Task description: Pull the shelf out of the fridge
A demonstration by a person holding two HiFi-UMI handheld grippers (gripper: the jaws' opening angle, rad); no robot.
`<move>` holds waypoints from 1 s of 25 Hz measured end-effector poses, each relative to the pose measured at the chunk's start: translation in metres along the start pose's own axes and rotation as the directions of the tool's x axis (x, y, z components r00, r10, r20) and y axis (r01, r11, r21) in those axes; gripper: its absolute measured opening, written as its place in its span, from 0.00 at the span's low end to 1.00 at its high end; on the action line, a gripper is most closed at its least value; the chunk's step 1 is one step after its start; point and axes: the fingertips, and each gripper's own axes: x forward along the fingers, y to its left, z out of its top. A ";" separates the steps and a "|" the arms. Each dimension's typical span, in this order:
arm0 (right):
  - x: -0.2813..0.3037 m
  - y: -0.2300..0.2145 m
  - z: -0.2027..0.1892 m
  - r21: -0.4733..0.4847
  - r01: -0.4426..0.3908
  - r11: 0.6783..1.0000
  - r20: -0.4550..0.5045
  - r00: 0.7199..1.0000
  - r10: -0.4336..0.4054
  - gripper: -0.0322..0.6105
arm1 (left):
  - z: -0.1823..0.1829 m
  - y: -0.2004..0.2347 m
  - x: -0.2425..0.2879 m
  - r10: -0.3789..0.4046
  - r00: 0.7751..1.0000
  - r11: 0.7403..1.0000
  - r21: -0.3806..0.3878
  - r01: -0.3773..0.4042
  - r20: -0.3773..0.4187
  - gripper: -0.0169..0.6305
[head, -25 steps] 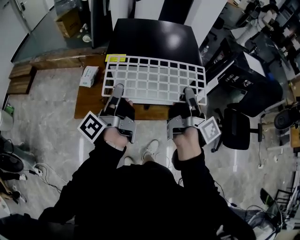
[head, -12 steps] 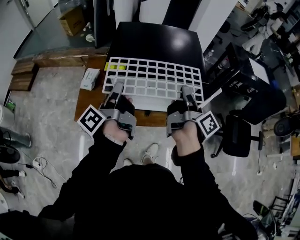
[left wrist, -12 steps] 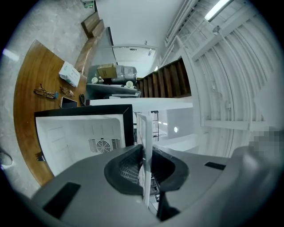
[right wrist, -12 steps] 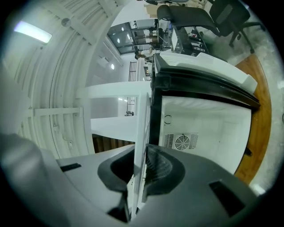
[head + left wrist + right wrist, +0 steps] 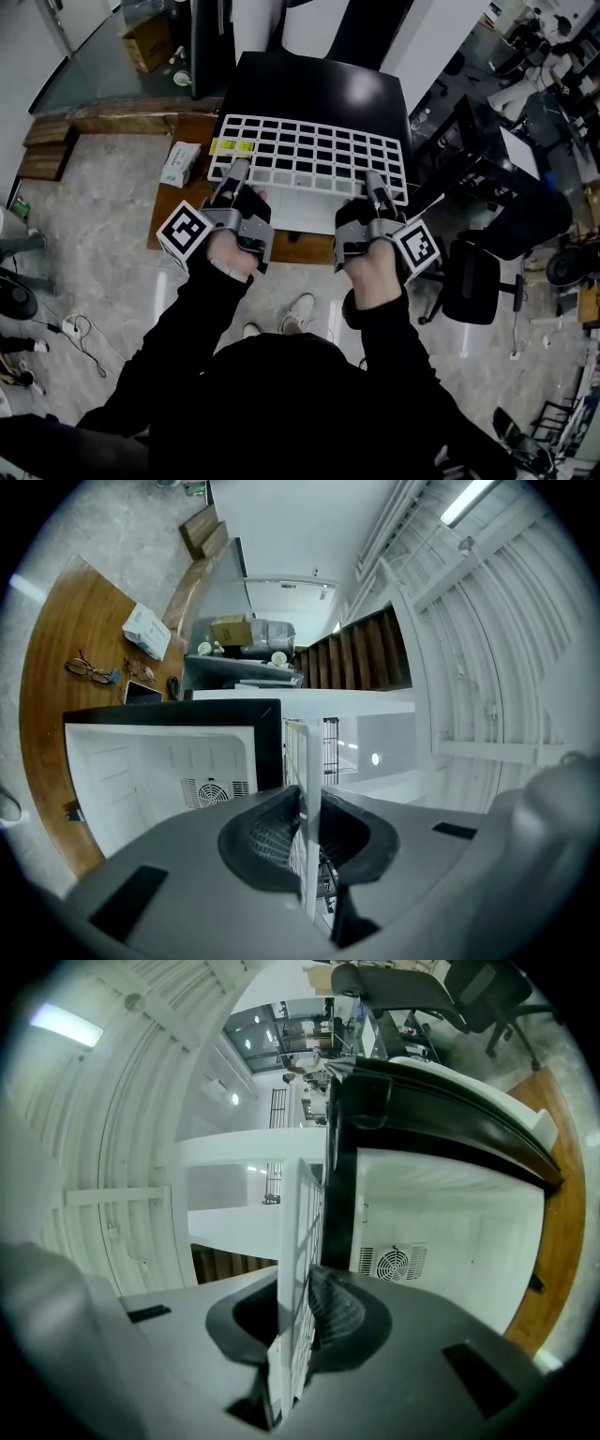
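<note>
Left gripper (image 5: 305, 834) clamped on white wire shelf (image 5: 308, 761), seen edge-on.
Both dark pads press the shelf's thin edge. Behind to the left, the open fridge (image 5: 141, 761): black frame, white interior, round fan vent (image 5: 211, 791). Wooden platform (image 5: 52, 621) carries glasses (image 5: 89, 667) and a white pack (image 5: 147, 630). Cardboard box (image 5: 230, 630) and stairs (image 5: 356, 658) stand farther back.

The floor (image 5: 103, 309) is grey stone with pale swirls. A brown wooden board (image 5: 300, 248) lies on it in the middle, and a small white box (image 5: 178, 162) sits on the board. A cardboard box (image 5: 150, 42) is at the upper left. A black chair (image 5: 469, 281) stands at the right. A long light (image 5: 469, 501) shines on the white ceiling.
</note>
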 end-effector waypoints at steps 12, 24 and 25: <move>0.000 0.022 -0.001 0.003 -0.048 0.999 -0.007 0.999 0.048 0.44 | 0.004 -0.005 0.003 -0.035 0.999 0.999 0.014 0.035 0.001 0.21; -0.006 0.021 0.001 -0.007 0.024 1.000 0.003 1.000 -0.024 0.64 | 0.002 -0.022 -0.005 -0.069 0.997 0.997 0.026 0.070 -0.039 0.39; -0.007 0.020 0.001 -0.005 0.025 1.000 0.003 1.000 -0.025 0.65 | 0.001 -0.024 -0.006 -0.077 0.996 0.996 0.033 0.078 -0.041 0.41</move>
